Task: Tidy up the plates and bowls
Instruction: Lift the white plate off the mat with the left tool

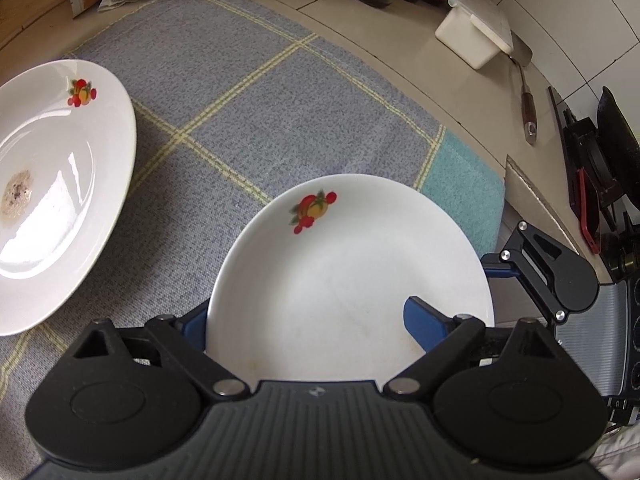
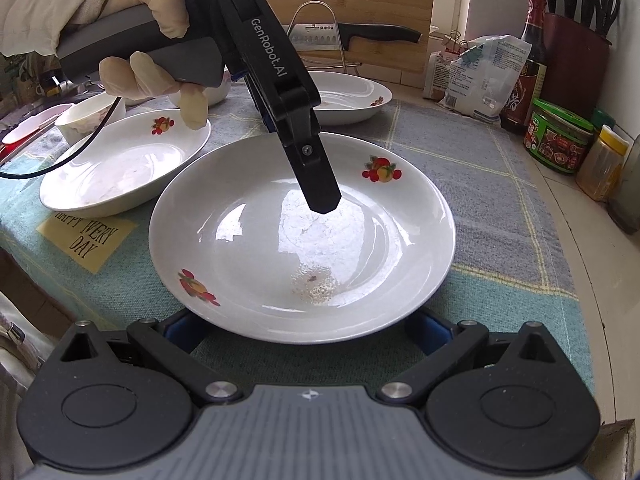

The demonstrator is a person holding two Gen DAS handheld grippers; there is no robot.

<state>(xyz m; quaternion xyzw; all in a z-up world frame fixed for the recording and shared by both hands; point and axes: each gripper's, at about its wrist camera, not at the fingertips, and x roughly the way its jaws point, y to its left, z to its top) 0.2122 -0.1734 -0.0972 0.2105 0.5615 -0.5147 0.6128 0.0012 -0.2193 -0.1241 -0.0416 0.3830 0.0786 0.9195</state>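
Observation:
A white plate (image 2: 256, 240) with fruit decals lies on the checked cloth (image 2: 480, 184), with crumbs in its well. My right gripper (image 2: 304, 330) is open, its blue fingers (image 2: 430, 330) low on either side of the near rim, which passes over them. My left gripper (image 1: 306, 316) comes down from the far left, held by a gloved hand (image 2: 152, 32). It is open and straddles the same plate (image 1: 352, 264): one blue finger (image 1: 424, 326) over the well, the other mostly hidden behind the rim. Whether the plate is lifted I cannot tell.
More decal plates sit at the left (image 2: 120, 164) and back (image 2: 352, 96), one stained (image 1: 60, 184), with small bowls (image 2: 88, 118) beyond. Jars (image 2: 558, 140), bottles, a bag and a knife block (image 2: 576, 44) line the right edge. A white box (image 1: 472, 36), spatula (image 1: 528, 108) and stove (image 1: 600, 184) lie further along.

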